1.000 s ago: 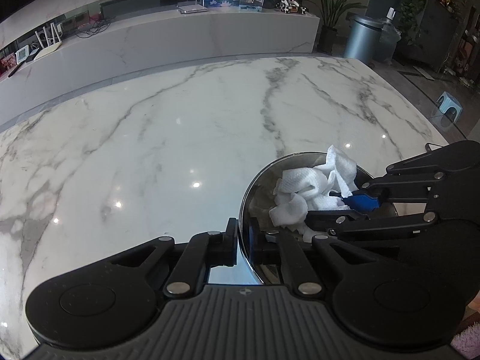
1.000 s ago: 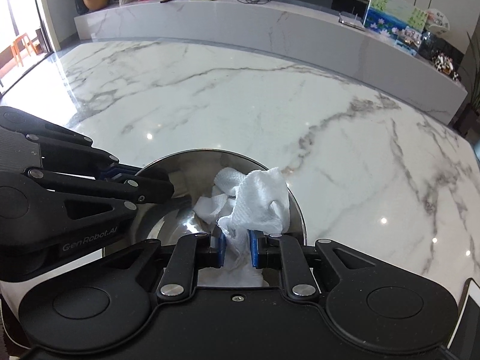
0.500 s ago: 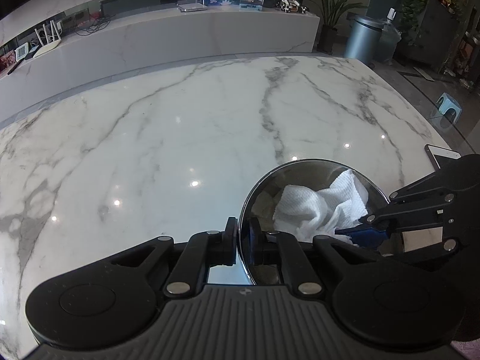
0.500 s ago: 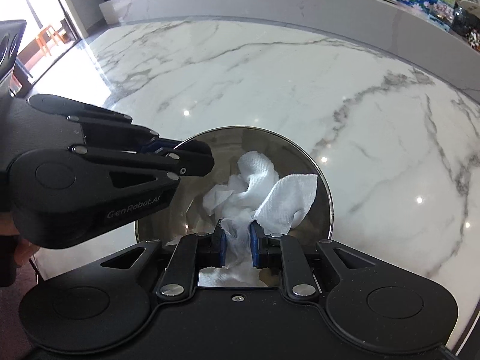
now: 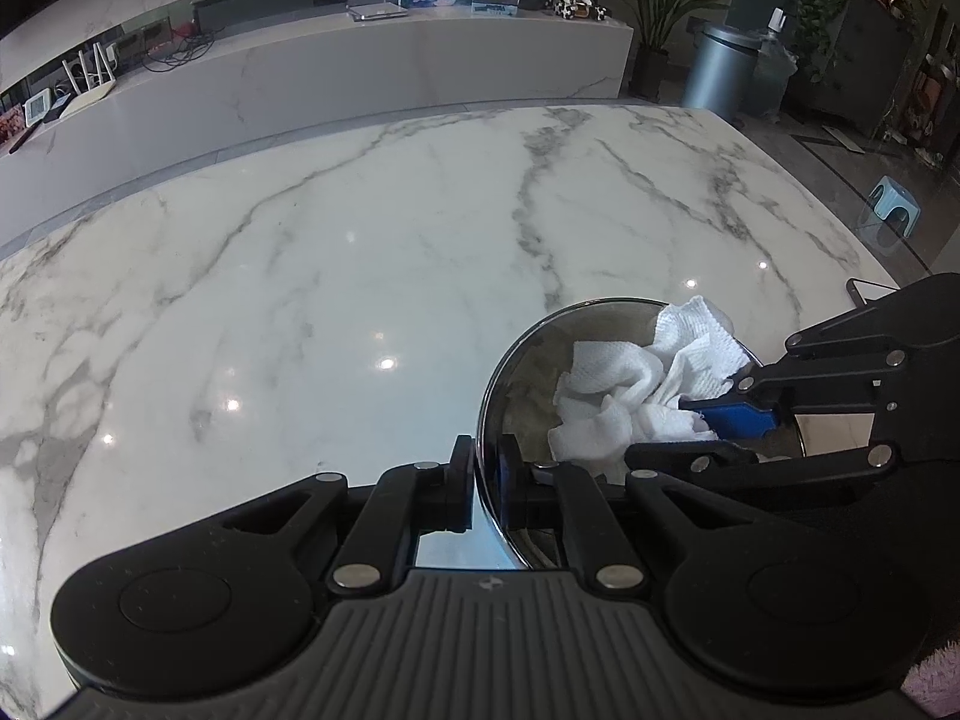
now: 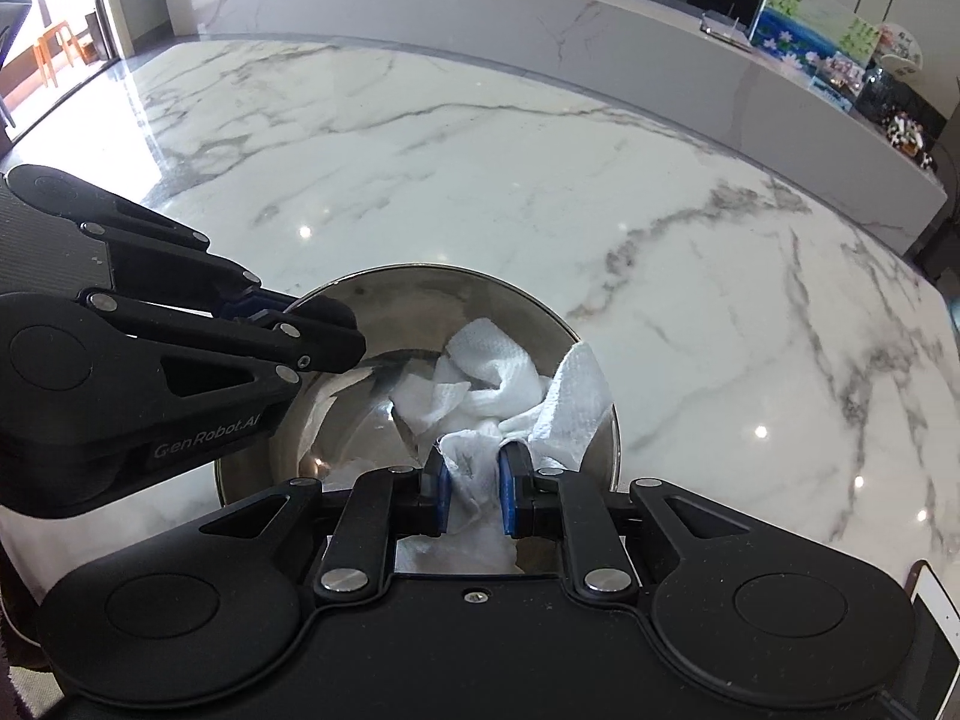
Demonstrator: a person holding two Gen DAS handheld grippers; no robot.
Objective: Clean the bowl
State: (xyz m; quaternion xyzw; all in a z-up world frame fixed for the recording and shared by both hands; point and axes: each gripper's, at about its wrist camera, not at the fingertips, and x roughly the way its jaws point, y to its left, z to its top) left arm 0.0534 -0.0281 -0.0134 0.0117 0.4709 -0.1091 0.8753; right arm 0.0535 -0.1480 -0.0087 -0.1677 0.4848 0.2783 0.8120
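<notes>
A shiny steel bowl (image 5: pixel 528 384) (image 6: pixel 384 312) sits near the front edge of the white marble table (image 5: pixel 360 252) (image 6: pixel 540 180). My left gripper (image 5: pixel 485 483) is shut on the bowl's near rim and reaches in from the left in the right wrist view, its tips (image 6: pixel 336 339) at the rim. A crumpled white paper towel (image 5: pixel 636 384) (image 6: pixel 498 384) lies inside the bowl. My right gripper (image 6: pixel 471 483) is shut on a wad of that towel low in the bowl; in the left wrist view it comes in from the right (image 5: pixel 690 432).
A long marble counter (image 5: pixel 360 72) (image 6: pixel 600 42) with routers, cables and a framed picture runs behind the table. A potted plant and a metal bin (image 5: pixel 717 75) stand at the far right. A phone's corner (image 5: pixel 864 291) lies right of the bowl.
The right gripper has swept the towel around inside the bowl, first toward the near right side and then back toward the middle. The left gripper and bowl have stayed put.
</notes>
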